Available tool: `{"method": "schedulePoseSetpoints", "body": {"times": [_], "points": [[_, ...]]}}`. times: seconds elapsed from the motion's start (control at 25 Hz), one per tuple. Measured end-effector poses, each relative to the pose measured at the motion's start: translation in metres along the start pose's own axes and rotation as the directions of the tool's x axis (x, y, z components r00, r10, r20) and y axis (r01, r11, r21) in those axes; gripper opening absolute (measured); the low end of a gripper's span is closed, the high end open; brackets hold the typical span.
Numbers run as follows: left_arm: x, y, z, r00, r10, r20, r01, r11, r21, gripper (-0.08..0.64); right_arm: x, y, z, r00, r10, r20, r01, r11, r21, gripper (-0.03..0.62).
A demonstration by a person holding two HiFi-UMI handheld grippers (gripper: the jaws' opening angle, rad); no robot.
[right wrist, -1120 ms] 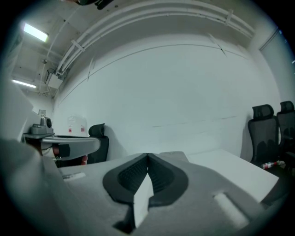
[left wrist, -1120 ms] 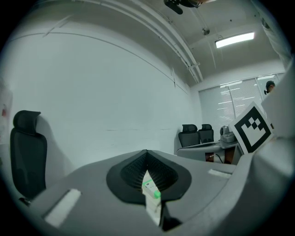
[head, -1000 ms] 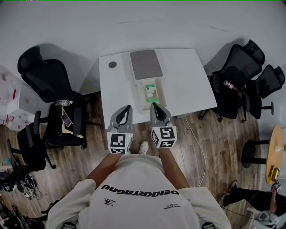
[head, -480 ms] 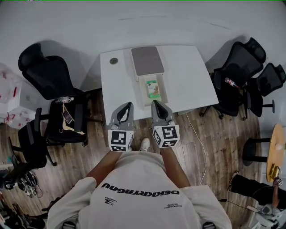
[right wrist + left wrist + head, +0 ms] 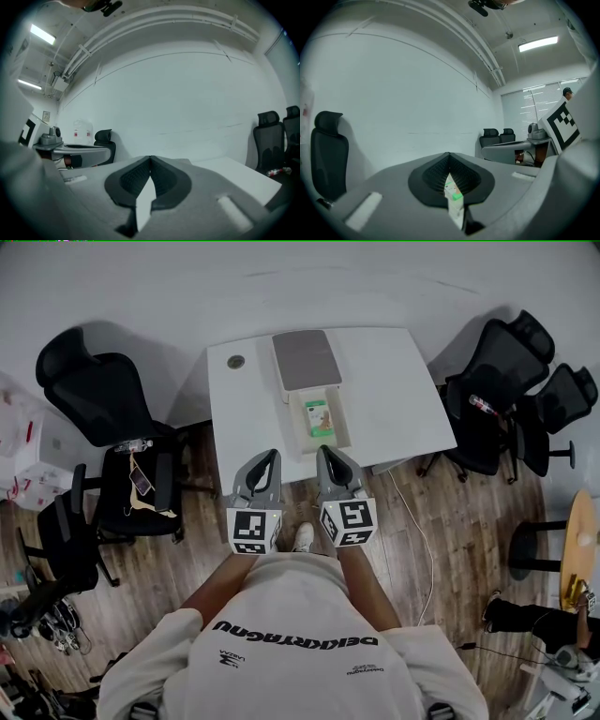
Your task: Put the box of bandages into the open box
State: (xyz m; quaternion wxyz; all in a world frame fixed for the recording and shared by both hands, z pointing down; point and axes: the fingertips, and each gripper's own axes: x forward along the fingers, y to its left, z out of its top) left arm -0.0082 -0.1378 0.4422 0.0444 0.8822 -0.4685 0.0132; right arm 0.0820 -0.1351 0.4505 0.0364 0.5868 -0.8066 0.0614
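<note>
head view, blurry bandage box [image 5: 317, 416] in open box [image 5: 346, 424], left tool [image 5: 270, 456], right tool [image 5: 322, 452] closed

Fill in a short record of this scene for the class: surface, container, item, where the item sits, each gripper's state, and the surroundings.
surface: white table
container: open box, its grey lid lying flat on the far side
item: box of bandages
item place: inside the open box
left gripper: shut, holding nothing, at the table's near edge
right gripper: shut, holding nothing, at the table's near edge
surroundings: black office chairs on both sides of the table
</note>
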Motion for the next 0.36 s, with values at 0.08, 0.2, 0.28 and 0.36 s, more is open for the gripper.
{"method": "schedulePoseSetpoints", "body": {"times": [0.08,0.2,0.28,0.36], "points": [[-0.001,-0.002,0.001,1.000,-0.004,0.004,0.004,1.000,0.000,0.000,-0.002,0.001,0.002,1.000,-0.001,0.005,0.001,1.000,-0.002,-0.003],[-0.003,-0.005,0.003,1.000,-0.007,0.011,0.007,1.000,0.008,0.000,-0.006,0.003,0.004,1.000,0.000,0.012,0.000,1.000,-0.005,-0.003],[-0.005,-0.006,0.004,1.000,-0.008,0.016,0.007,1.000,0.015,0.000,-0.009,0.003,0.005,1.000,-0.003,0.016,0.003,1.000,-0.007,-0.003],[-0.007,-0.007,0.005,1.000,-0.006,0.018,0.006,1.000,0.024,0.000,-0.012,0.003,0.006,1.000,-0.006,0.019,0.006,1.000,-0.008,-0.003]]}}
